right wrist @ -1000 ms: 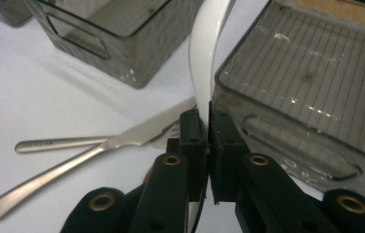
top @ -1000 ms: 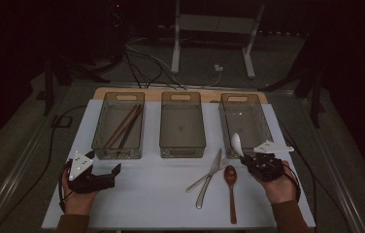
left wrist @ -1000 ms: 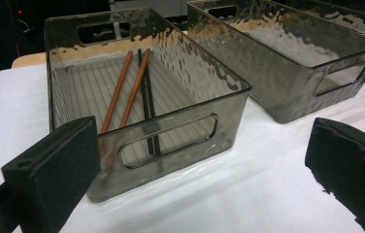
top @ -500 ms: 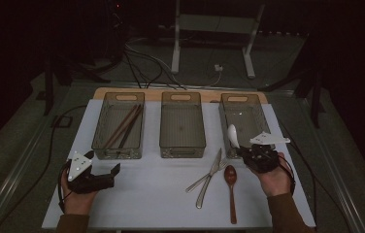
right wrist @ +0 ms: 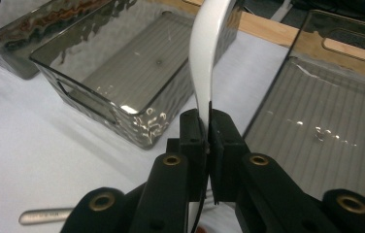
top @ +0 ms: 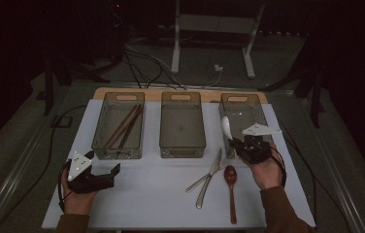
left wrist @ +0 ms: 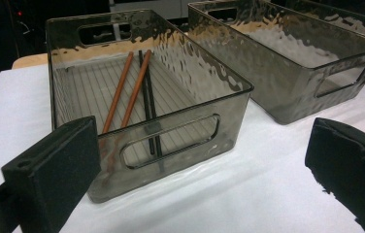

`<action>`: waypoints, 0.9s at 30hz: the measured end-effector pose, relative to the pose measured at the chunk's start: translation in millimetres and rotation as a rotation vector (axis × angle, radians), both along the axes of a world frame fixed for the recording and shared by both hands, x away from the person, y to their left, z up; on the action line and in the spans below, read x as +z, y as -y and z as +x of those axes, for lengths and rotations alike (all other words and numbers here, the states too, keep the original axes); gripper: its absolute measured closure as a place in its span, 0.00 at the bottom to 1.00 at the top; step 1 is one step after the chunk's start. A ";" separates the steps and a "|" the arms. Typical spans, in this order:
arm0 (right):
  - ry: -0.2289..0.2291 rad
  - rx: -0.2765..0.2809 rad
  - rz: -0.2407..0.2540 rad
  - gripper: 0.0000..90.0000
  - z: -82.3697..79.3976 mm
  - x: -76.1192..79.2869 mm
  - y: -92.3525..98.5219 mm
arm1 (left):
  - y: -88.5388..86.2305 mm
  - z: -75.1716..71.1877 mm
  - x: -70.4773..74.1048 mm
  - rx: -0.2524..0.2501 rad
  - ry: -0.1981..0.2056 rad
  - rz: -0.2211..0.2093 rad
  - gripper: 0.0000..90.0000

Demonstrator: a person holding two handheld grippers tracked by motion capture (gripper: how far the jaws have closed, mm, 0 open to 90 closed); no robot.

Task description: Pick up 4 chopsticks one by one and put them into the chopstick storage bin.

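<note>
- Sorting of cutlery into bins seems to be the work in hand: the right claw (top: 234, 141) is clamped on a white spoon (top: 226, 127), holding it by the handle so the bowl end points up and away.
- The white spoon hangs above the near left corner of the right bin (top: 260, 104), held high enough to pass over its wall, I judge.
- It looks smooth, glossy and gently curved, likely ceramic or plastic, so a slippery thing to pinch.
- The left claw (top: 105, 174) rests on the desk (top: 151, 194), its jaws wide apart and holding nothing, before the left bin (left wrist: 146, 121) with its chopsticks (left wrist: 132, 92).
- A wooden spoon (top: 230, 189) and metal cutlery (top: 208, 177) lie unsorted.
</note>
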State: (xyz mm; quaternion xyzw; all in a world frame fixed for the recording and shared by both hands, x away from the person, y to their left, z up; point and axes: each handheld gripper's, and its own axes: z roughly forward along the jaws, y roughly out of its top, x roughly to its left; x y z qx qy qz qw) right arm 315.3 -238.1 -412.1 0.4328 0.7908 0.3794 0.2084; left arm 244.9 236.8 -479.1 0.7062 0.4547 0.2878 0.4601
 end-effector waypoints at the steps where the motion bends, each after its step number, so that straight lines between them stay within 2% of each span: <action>1: 0.001 0.003 -0.002 0.96 1.8 -0.3 -2.2 | 0.0 0.1 -0.2 0.000 0.000 0.000 0.01; 20: 0.004 0.024 -0.001 0.96 24.1 -2.7 -22.0 | 1.2 0.4 -1.2 -0.005 0.004 0.005 0.01; 27: 0.006 0.024 0.016 0.96 32.1 -2.7 -29.6 | 1.6 0.2 -1.2 -0.005 0.009 0.004 0.01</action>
